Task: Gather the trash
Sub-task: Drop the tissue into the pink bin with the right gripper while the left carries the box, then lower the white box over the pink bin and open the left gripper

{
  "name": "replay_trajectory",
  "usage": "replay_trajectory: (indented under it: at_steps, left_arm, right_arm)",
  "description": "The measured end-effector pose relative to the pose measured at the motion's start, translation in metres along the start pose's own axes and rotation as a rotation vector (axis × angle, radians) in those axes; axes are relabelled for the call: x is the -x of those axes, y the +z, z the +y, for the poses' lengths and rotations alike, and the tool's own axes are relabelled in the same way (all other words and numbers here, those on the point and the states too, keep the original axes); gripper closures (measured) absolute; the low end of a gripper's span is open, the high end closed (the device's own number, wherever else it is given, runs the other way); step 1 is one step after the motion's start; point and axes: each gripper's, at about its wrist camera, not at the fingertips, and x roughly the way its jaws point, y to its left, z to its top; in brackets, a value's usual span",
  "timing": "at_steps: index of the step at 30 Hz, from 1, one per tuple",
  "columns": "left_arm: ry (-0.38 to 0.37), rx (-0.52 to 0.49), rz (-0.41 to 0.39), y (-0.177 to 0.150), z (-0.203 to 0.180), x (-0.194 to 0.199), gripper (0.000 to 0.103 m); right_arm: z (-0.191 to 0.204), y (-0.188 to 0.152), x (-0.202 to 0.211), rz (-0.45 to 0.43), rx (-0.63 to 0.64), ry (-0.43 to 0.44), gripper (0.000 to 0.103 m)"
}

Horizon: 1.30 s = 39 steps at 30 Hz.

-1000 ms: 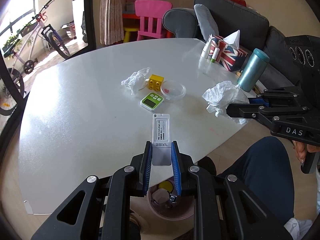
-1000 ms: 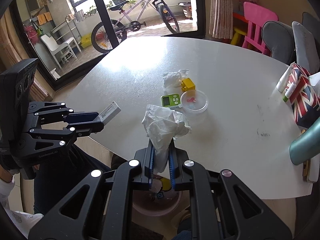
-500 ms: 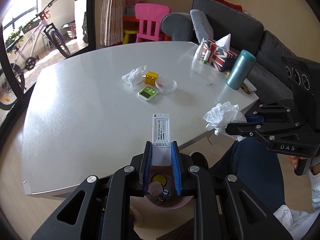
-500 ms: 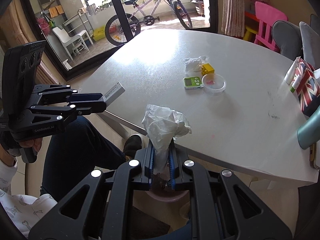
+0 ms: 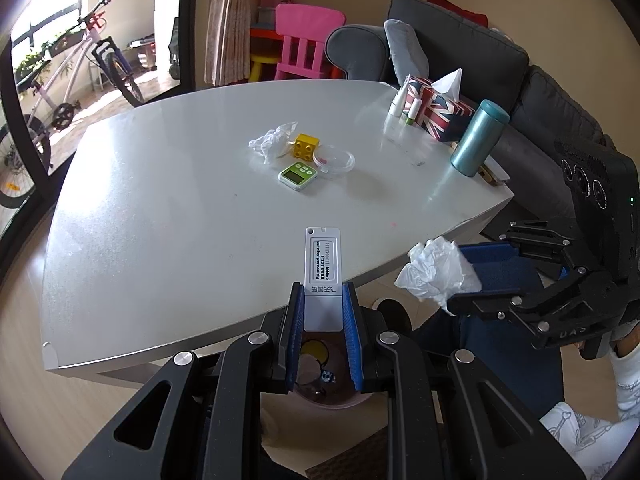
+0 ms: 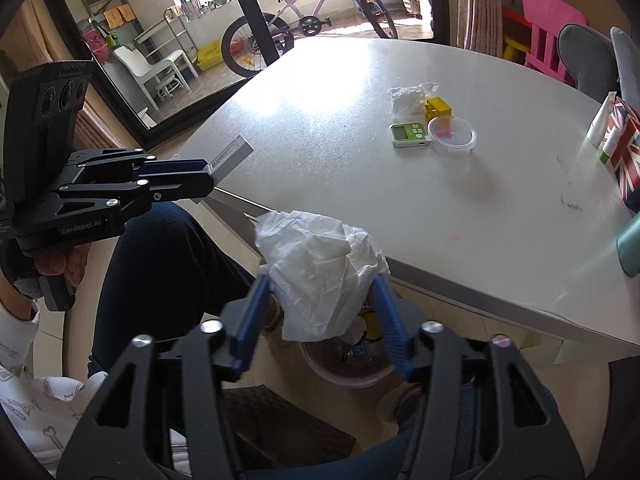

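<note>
My left gripper (image 5: 323, 294) is shut on a flat white tag with printed text (image 5: 323, 264), held over a pink bin (image 5: 320, 394) on the floor by the table's near edge. My right gripper (image 6: 320, 284) is open, its jaws spread wide; a crumpled white tissue (image 6: 322, 270) sits loose between them above the same bin (image 6: 340, 364). In the left wrist view the tissue (image 5: 438, 274) shows at the right gripper's tips. Another crumpled wrapper (image 5: 272, 142) lies mid-table.
On the white table (image 5: 180, 216) are a yellow brick (image 5: 306, 146), green timer (image 5: 298, 176), clear lidded dish (image 5: 334, 158), teal tumbler (image 5: 478, 138) and flag tissue box (image 5: 438, 110). My knees are near the bin. A sofa stands behind.
Both grippers pulled back off the table to above the bin. The right gripper opened from shut on the tissue. The left still holds the tag.
</note>
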Motion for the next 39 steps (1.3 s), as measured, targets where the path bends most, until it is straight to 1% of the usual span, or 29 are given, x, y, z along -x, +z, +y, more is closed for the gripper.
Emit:
replay_trajectory:
  at_steps: [1, 2, 3, 7, 9, 14, 39]
  left_arm:
    - [0.000, 0.000, 0.000, 0.000, 0.000, 0.000, 0.084]
    - [0.001, -0.001, 0.002, 0.000, 0.000, 0.000, 0.084]
    - [0.000, -0.001, 0.002, 0.000, 0.000, 0.000, 0.084]
    - [-0.002, -0.005, 0.008, 0.000, 0.000, -0.001, 0.084]
    - [-0.004, -0.007, 0.010, 0.001, 0.000, -0.001, 0.084]
    - [-0.009, -0.008, 0.015, 0.000, -0.001, -0.003, 0.084]
    - [-0.042, -0.037, 0.036, -0.003, -0.010, -0.007, 0.084]
  right_arm:
    - [0.000, 0.000, 0.001, -0.005, -0.003, 0.000, 0.027]
    - [-0.001, 0.001, 0.001, -0.008, -0.005, -0.007, 0.023]
    - [-0.004, 0.002, 0.002, -0.010, -0.006, -0.017, 0.017]
    - [-0.010, 0.004, 0.005, -0.027, -0.028, -0.042, 0.010]
    - [-0.014, 0.004, 0.008, -0.036, -0.043, -0.046, 0.008]
    - [-0.019, 0.006, 0.011, -0.045, -0.062, -0.066, 0.007]
    - [-0.029, 0.009, 0.024, -0.081, -0.090, -0.092, 0.007]
